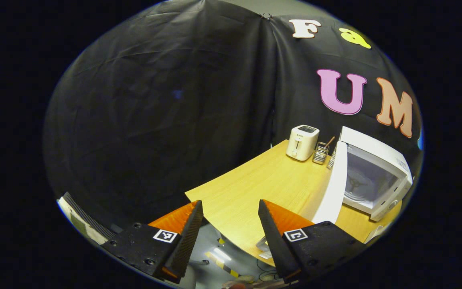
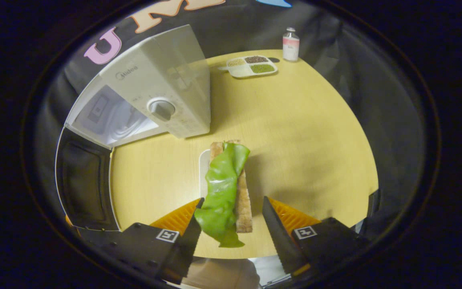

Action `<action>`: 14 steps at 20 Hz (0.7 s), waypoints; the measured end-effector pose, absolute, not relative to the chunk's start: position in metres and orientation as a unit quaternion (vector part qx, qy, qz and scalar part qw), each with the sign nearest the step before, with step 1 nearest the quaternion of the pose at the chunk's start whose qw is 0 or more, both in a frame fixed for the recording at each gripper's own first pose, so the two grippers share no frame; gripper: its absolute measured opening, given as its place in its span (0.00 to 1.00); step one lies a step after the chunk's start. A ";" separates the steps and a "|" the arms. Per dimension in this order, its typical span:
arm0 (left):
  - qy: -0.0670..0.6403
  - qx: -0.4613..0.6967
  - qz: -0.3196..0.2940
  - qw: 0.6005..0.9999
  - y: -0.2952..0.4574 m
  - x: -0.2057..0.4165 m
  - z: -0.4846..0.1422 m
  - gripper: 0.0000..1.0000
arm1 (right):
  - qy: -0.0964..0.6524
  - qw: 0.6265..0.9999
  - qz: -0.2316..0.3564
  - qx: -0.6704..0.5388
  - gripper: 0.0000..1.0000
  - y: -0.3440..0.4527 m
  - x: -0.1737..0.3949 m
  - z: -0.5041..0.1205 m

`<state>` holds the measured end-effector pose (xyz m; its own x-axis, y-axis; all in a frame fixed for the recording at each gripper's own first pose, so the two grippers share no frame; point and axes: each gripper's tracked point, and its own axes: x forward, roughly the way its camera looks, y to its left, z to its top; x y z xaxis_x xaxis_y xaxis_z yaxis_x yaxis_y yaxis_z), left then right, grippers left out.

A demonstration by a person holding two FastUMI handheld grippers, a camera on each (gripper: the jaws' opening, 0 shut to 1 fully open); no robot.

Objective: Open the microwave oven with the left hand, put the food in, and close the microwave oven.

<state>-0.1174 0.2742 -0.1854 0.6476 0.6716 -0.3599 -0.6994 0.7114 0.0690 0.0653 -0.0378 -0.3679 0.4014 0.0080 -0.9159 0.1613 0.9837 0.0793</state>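
— Why is my left gripper [image 1: 231,224] hanging back off the table edge, jaws apart and empty?

— The microwave [image 1: 369,176] door [image 1: 333,188] stands open already. My right gripper [image 2: 231,224], jaws apart, straddles the sandwich [image 2: 231,188] on its plate [image 2: 203,168] just before the microwave, unpinched, I judge.

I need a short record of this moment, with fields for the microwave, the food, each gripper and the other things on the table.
microwave: on the table, door swung open, turntable bare
food: bread slice with a green leaf, between the right gripper's fingers, not yet inside
right gripper: open, around the food
left gripper: open, holds nothing
other things: toaster, divided tray, bottle
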 end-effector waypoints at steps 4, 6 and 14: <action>0.170 -0.023 0.400 0.900 0.274 -0.118 -0.170 0.81 | 0.569 0.818 -0.031 0.083 0.50 -0.035 0.064 -0.376; 0.167 -0.025 0.406 0.898 0.271 -0.117 -0.169 0.82 | 0.571 0.816 -0.028 0.086 0.44 -0.033 0.066 -0.375; 0.166 -0.036 0.382 0.909 0.261 -0.093 -0.172 0.82 | 0.538 0.832 -0.030 0.131 0.39 -0.031 0.074 -0.352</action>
